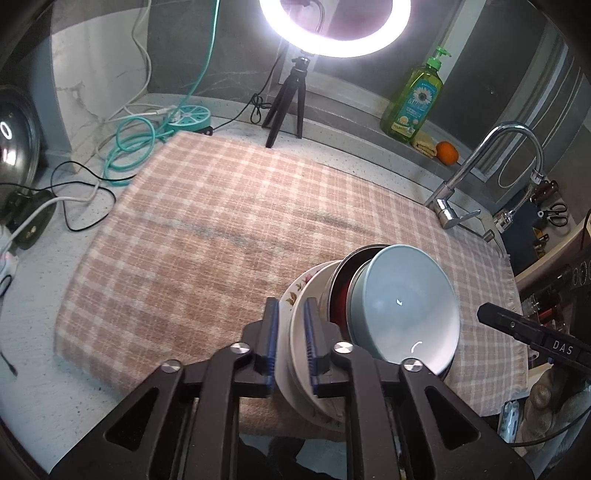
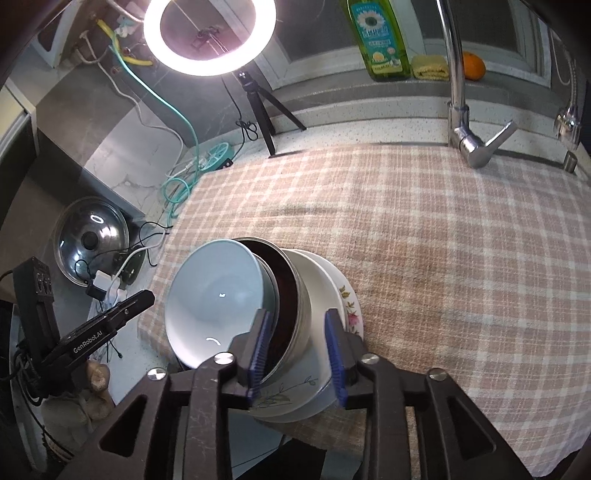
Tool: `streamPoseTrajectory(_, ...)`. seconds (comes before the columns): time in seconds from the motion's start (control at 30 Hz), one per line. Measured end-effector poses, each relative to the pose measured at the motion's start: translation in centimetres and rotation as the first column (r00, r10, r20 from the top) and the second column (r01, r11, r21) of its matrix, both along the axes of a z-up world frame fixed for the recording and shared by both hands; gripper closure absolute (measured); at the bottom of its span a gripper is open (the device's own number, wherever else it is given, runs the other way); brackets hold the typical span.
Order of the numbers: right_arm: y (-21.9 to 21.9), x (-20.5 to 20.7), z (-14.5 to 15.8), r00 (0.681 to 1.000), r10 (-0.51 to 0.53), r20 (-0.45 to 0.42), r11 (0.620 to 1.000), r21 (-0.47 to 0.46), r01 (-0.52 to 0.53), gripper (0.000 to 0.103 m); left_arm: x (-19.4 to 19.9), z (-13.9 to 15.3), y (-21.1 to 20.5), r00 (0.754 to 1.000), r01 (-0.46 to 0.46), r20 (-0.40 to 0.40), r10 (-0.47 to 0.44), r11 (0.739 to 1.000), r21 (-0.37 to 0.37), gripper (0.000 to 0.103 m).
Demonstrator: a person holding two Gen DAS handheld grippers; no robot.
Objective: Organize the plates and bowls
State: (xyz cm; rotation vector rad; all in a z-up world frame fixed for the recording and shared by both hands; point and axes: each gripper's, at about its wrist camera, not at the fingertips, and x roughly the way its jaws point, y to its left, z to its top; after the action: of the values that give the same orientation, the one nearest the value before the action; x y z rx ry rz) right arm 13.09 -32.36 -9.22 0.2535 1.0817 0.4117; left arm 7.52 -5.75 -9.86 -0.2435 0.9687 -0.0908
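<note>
Stack of plates and bowls, nested and resting at the near edge of the checked cloth.

Pale blue bowl sits on top, inside a dark-lined metal bowl, over a white plate and a floral plate. Nesting appears complete; release and withdrawal look to be all that remains. Left gripper straddles the plate rims, jaws slightly apart, no firm clamp evident. Right gripper brackets the metal bowl and plate edge (jaws visibly apart, pads clear). Checked cloth is bare behind the stack; faucet and ring light stand well apart.
</note>
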Motion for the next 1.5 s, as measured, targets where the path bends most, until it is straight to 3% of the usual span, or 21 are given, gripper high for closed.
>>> streamPoseTrajectory(0.07, 0.0, -0.5, 0.6, 0.999, -0.001, 0.032, 1.0, -0.011, 0.001, 0.059, -0.5, 0.4, 0.0, 1.0, -0.005, 0.01, 0.005, 1.0, 0.005, 0.081)
streamPoseTrajectory(0.17, -0.2, -1.3, 1.4, 0.997, 0.003, 0.076, 1.0, -0.024, -0.001, 0.055, -1.2, 0.9, 0.0, 1.0, -0.015, 0.019, 0.014, 1.0, 0.008, 0.07)
streamPoseTrajectory(0.2, -0.2, -1.5, 1.6, 0.996, 0.005, 0.089, 0.999, -0.034, -0.002, 0.054, -1.5, 1.0, 0.0, 1.0, -0.02, 0.02, 0.02, 1.0, 0.012, 0.062)
streamPoseTrajectory(0.27, -0.3, -1.9, 2.0, 0.994, 0.009, 0.11, 0.999, -0.047, -0.004, 0.042, -2.1, 1.4, -0.1, 0.999, -0.038, 0.031, 0.038, 0.999, 0.016, 0.057)
streamPoseTrajectory(0.5, -0.7, -4.0, 3.2, 0.981, 0.03, 0.191, 0.995, -0.102, -0.011, 0.039, -4.0, 2.6, -1.2, 0.996, -0.06, 0.064, 0.056, 0.997, 0.056, 0.045)
streamPoseTrajectory(0.6, -0.8, -4.8, 3.9, 0.974, 0.02, 0.224, 0.993, -0.12, 0.007, 0.031, -4.7, 3.2, -2.0, 0.995, -0.065, 0.081, 0.058, 0.994, 0.084, 0.043)
streamPoseTrajectory(1.1, 0.4, -7.8, 5.2, 0.945, -0.156, 0.286, 0.966, -0.155, 0.207, 0.03, -4.4, 4.4, -2.5, 0.992, 0.066, 0.096, -0.079, 0.989, 0.135, 0.04)
streamPoseTrajectory(1.5, 1.9, -9.7, 5.9, 0.914, -0.225, 0.338, 0.923, -0.226, 0.31, 0.03, -4.7, 4.1, -2.8, 0.983, 0.148, 0.09, -0.161, 0.98, 0.135, 0.04)
